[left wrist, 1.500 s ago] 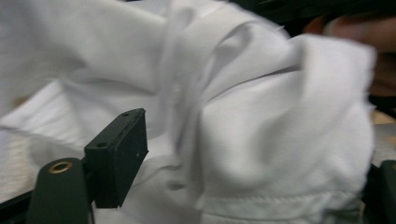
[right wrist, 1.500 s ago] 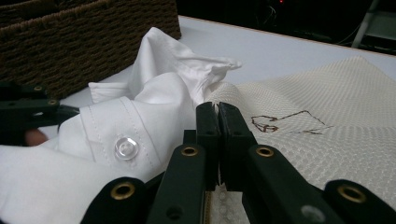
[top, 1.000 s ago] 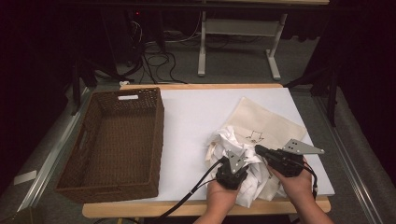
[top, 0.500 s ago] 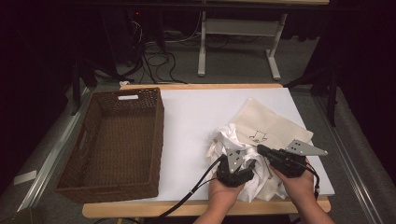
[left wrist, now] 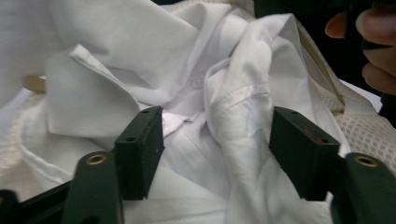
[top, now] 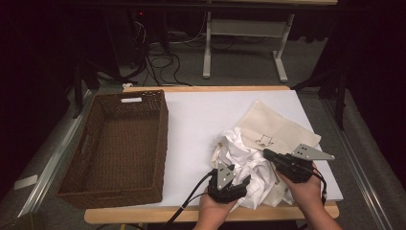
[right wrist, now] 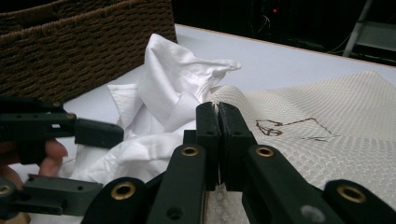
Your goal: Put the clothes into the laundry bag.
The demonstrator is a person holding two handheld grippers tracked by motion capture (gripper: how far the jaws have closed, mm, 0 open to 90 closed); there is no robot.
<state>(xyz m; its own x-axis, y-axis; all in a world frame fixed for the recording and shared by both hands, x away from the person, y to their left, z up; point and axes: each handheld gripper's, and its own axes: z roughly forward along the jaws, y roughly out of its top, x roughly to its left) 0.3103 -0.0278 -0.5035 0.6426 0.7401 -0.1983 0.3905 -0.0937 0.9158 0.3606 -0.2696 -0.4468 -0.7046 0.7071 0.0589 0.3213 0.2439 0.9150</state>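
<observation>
Jaws of left gripper [left wrist: 215,154] wide over white shirt [left wrist: 187,70]; right gripper [right wrist: 218,123] pinches mesh bag [right wrist: 317,140]

Light falls from overhead onto the white surface [top: 201,120], bright against a nearly black room behind. The high view is soft and slightly grainy. In the left gripper view the white shirt [left wrist: 196,84] looks close to overexposed, its near folds perhaps slightly blurred.
</observation>
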